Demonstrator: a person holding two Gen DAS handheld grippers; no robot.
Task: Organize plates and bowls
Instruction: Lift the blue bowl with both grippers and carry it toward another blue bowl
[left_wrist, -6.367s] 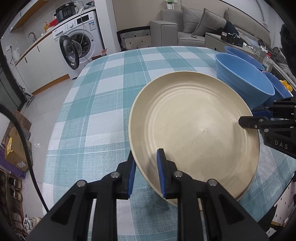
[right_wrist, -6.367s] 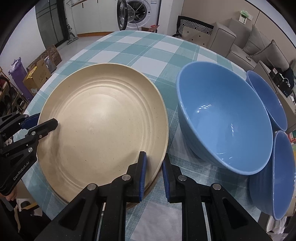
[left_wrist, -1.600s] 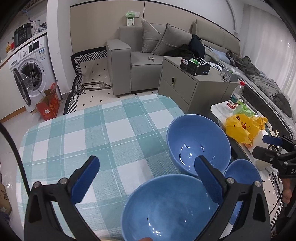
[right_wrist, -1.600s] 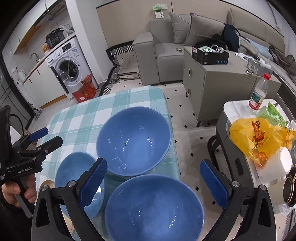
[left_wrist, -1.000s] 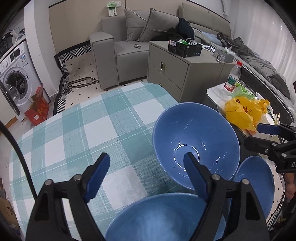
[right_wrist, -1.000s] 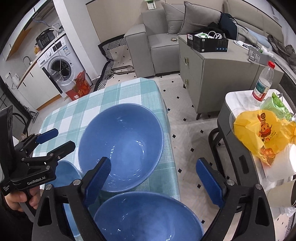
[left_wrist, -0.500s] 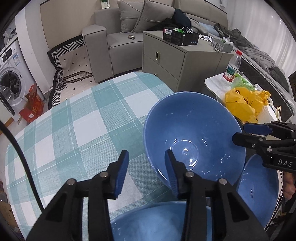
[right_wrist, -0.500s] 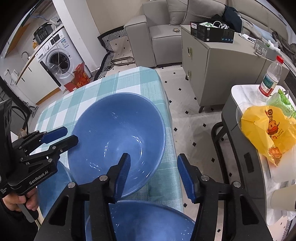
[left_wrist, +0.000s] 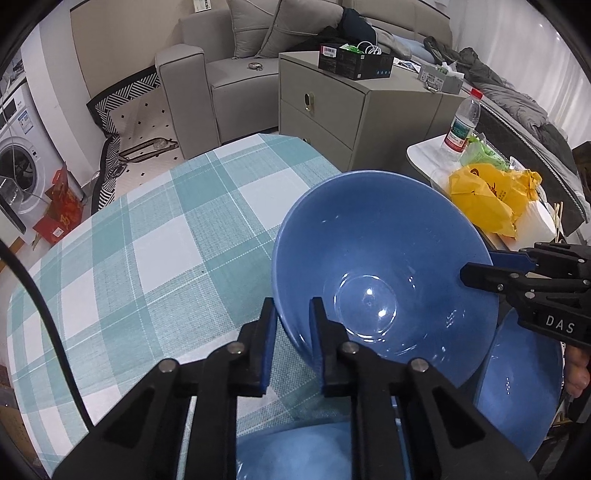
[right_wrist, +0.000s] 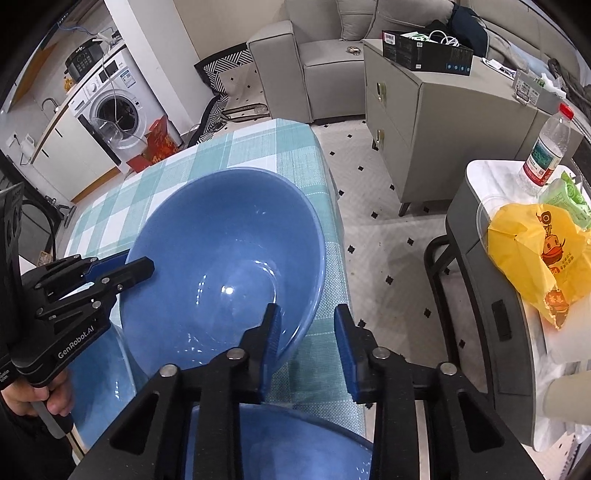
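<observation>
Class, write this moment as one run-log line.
left gripper: closing on blue bowl rim | right gripper: open astride opposite rim | bowl: on checked tablecloth

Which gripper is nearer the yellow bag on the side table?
Right. The right gripper straddles the big blue bowl's rim on the side facing the yellow bag; the left gripper clamps the opposite rim, across the bowl.

sofa (left_wrist: 236, 55): standing far ahead of the tongs
cabinet (left_wrist: 354, 107): sitting ahead, right
bottle (right_wrist: 546, 147): standing far right
washer (right_wrist: 114, 114): sitting far left
</observation>
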